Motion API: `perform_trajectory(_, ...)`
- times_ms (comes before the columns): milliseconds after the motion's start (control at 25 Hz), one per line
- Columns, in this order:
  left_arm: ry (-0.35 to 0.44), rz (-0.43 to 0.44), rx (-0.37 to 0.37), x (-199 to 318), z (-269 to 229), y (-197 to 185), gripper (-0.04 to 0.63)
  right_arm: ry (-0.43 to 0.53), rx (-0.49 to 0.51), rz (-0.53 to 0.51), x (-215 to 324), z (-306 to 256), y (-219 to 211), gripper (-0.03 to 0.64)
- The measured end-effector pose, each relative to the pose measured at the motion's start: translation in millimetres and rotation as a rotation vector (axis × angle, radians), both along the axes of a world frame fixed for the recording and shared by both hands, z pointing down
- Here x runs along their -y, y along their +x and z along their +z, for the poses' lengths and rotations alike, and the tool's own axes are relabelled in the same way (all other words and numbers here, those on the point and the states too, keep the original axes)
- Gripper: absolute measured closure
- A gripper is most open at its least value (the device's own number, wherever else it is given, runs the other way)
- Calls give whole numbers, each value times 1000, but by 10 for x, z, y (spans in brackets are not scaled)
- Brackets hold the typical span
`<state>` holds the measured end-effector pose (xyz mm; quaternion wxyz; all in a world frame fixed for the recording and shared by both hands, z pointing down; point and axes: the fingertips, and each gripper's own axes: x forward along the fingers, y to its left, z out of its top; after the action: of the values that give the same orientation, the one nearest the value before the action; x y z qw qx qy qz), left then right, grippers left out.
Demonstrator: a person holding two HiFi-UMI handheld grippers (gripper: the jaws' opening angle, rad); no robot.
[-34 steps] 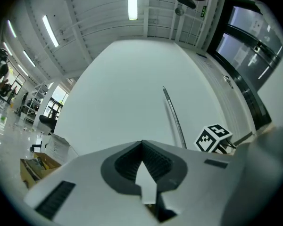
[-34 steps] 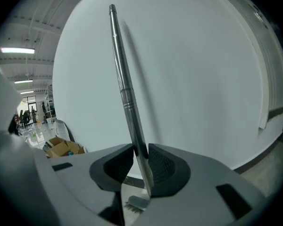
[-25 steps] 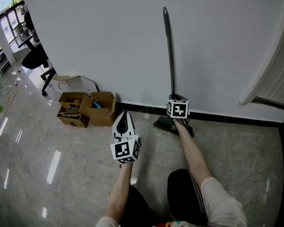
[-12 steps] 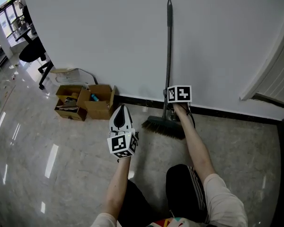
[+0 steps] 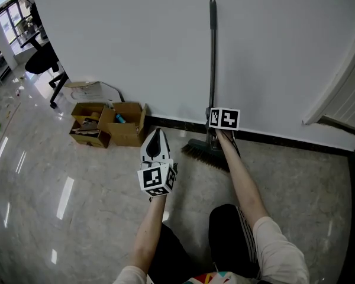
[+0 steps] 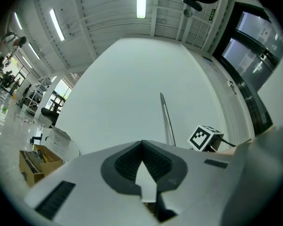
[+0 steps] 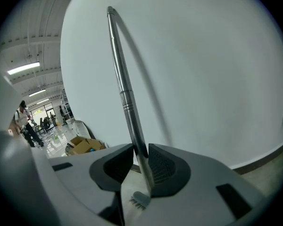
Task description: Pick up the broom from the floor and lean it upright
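Two tools: right hand-held gripper point(image 7: 140, 155) clamps the grey metal-handled broom point(image 5: 212, 58) upright at a white wall point(image 5: 106, 40); left hand-held gripper point(image 6: 142, 147) closed, empty.

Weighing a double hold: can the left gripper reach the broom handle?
Probably yes: the left gripper is empty, nothing stands between it and the broom, whose handle is bare above the right gripper. Its shut jaws must open.

The left gripper point(image 6: 142, 149) and right gripper point(image 7: 140, 157) share one build: a white moulded shell, two black ribbed pads point(image 7: 162, 166), dark rectangular slots on the shell. Each carries a white cube point(image 5: 157, 180) faced with black square markers. The person wears a light short sleeve point(image 5: 275, 244) and dark trousers point(image 5: 228, 235) with white side stripes.
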<state>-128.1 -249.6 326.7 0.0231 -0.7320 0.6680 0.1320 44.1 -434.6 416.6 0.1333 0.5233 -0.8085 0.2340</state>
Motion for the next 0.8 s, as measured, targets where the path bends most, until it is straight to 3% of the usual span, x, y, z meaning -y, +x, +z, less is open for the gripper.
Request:
perform_trajectory(320,3,7,-2,4,16,16,549,136,-66,130,63,-192,108,522)
perform_trajectory(800,-8,51,-4,46,37,173,549,270,-91,47,-160,-571,-34,518)
